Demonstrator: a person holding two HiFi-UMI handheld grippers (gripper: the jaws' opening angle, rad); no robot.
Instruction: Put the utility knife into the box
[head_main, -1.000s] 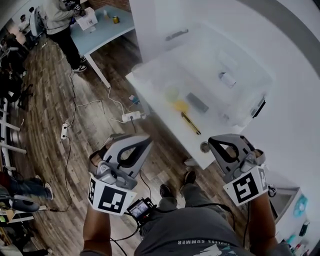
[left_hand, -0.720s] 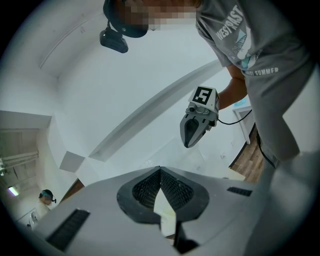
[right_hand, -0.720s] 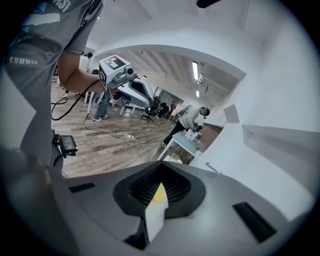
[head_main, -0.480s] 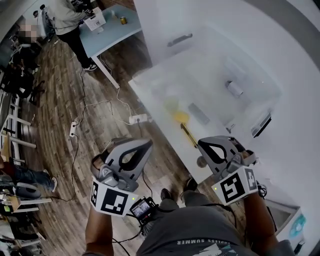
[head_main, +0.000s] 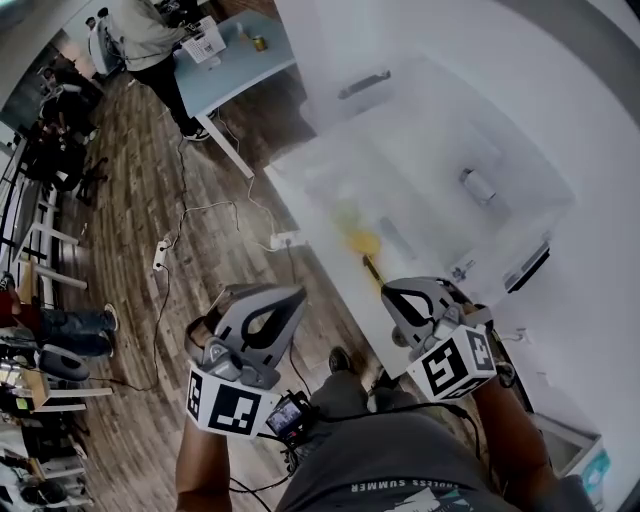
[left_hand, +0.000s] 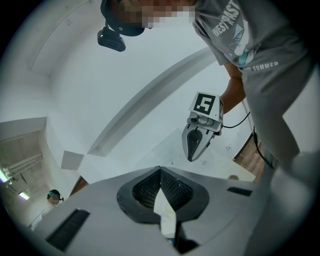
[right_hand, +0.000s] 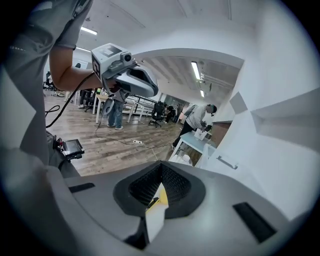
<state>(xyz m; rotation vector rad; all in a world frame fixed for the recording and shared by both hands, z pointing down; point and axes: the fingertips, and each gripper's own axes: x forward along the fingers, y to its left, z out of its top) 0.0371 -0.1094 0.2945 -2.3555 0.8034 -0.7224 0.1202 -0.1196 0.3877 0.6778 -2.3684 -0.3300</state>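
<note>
Knife (head_main: 372, 266) lies on the table (head_main: 318, 222) beside the box (head_main: 440, 150), just ahead of my right gripper (head_main: 388, 294), whose jaws are together on nothing. My left gripper (head_main: 298, 293), jaws likewise together and empty, hangs over the floor (head_main: 200, 250).

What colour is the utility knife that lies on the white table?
Yellow with black parts; the head view shows the utility knife best.

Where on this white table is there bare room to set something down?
Bare table lies right of the clear box, beyond its black latch. The near edge is crowded: utility knife and right tongs, close together.
</note>
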